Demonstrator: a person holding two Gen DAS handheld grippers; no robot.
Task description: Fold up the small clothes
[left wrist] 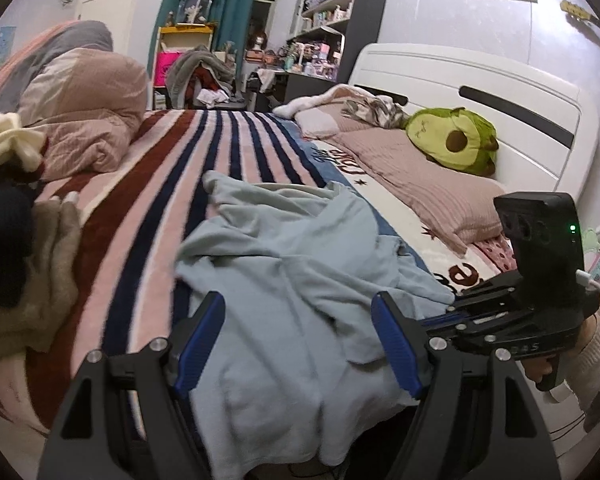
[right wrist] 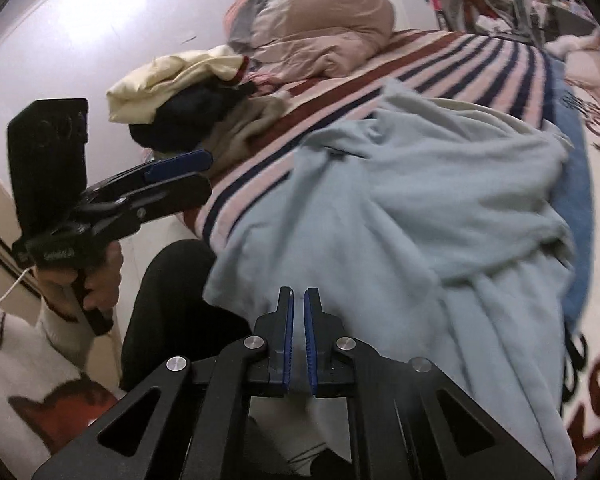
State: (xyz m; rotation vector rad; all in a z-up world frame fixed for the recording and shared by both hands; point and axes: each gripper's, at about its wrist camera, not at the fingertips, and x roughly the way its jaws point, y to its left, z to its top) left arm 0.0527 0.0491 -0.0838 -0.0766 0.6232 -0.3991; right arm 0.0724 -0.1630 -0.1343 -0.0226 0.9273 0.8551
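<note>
A light blue garment point(left wrist: 292, 280) lies crumpled on the striped blanket point(left wrist: 148, 208), hanging over the bed's near edge. My left gripper point(left wrist: 300, 340) hovers open just above its near part, with the blue pads point(left wrist: 202, 340) wide apart and cloth showing between them but not pinched. In the right wrist view the same garment point(right wrist: 440, 200) fills the middle. My right gripper point(right wrist: 298, 304) is shut at the garment's near edge, pads almost touching on a thin fold of it. From the left wrist view, the right gripper point(left wrist: 458, 304) meets the garment's right edge. The left gripper point(right wrist: 206, 174) is at the left, held by a hand.
A pile of cream, dark and beige clothes point(right wrist: 188, 92) sits on the bed's left side, beside a bundled pink duvet point(left wrist: 84, 120). A pink pillow point(left wrist: 420, 184) and green avocado plush point(left wrist: 452, 140) lie by the white headboard point(left wrist: 480, 88). A person's dark trouser leg point(right wrist: 168, 300) stands at the bed edge.
</note>
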